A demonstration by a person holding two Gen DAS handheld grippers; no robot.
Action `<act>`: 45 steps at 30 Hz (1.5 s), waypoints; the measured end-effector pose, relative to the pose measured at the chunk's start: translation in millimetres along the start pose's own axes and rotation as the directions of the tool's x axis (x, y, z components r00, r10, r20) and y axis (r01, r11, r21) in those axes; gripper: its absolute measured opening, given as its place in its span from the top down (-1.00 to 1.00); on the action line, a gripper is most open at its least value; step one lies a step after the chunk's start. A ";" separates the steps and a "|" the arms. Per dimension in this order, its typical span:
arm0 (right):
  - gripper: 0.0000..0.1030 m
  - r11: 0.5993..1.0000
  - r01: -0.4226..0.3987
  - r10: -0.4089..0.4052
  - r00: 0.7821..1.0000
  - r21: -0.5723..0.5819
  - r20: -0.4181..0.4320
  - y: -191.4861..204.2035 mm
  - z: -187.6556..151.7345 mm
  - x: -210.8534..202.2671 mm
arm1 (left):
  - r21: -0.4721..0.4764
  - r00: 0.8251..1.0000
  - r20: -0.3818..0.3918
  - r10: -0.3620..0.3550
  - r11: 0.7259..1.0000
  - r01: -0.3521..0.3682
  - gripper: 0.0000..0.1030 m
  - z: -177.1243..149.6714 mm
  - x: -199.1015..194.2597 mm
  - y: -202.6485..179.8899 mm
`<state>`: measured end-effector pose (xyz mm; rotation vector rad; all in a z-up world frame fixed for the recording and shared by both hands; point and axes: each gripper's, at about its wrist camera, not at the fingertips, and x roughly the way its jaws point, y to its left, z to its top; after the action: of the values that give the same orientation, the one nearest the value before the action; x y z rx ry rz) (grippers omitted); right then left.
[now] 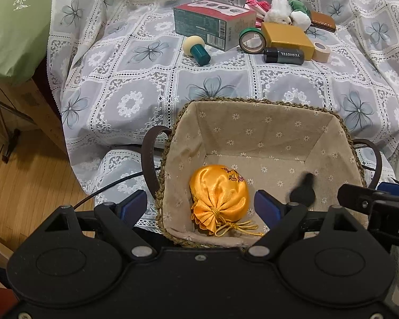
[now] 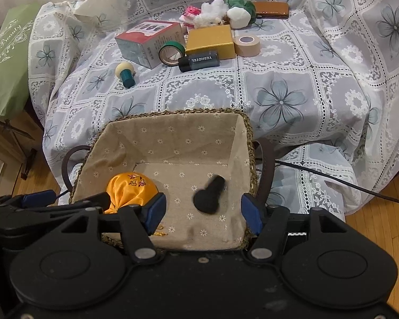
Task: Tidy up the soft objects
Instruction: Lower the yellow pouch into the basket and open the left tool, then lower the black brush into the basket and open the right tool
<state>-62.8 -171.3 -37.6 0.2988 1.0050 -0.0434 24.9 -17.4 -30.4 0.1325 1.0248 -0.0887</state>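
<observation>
Both our claws, the left claw [image 1: 200, 207] and right claw [image 2: 203, 212], hang apart over the basket [image 2: 173, 130] holding the yellow pouch [image 1: 219, 194], so next we probably reach for the fluffy toys [image 2: 212, 13] far back.

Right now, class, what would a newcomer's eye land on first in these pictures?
The shiny orange satin pouch lies inside the fabric-lined basket at its left, with a blurred black object over the lining toward the right. Behind the basket, on the floral lace cloth, sits a cluster of boxes, tape rolls and plush toys.
</observation>
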 end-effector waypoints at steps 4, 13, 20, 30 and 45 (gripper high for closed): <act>-0.21 1.000 0.002 -0.002 1.000 0.001 -0.001 0.3 0.1 0.4 | 0.001 1.000 0.000 0.000 1.000 0.000 -0.65 -1.2 -0.1 0.1; -0.22 1.000 0.003 -0.003 1.000 0.001 -0.001 0.1 0.3 0.3 | 0.000 1.000 -0.002 0.001 1.000 -0.001 -0.65 -0.7 0.2 -0.3; -0.23 1.000 0.003 -0.003 1.000 0.002 -0.001 0.5 0.3 0.3 | 0.001 1.000 -0.003 0.000 1.000 0.000 -0.65 -0.4 0.5 -0.7; -0.24 1.000 0.004 -0.004 1.000 0.000 -0.001 0.4 0.6 0.2 | 0.001 1.000 -0.005 0.001 1.000 -0.001 -0.65 -1.1 1.1 -0.9; -0.27 1.000 0.006 -0.006 1.000 0.001 0.000 0.4 1.3 -0.2 | 0.001 1.000 -0.011 -0.001 1.000 0.001 -0.66 -0.3 2.1 -0.4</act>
<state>-61.8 -171.2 -36.7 0.2969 1.0059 -0.0492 25.7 -17.8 -32.4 0.1332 1.0357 -0.0891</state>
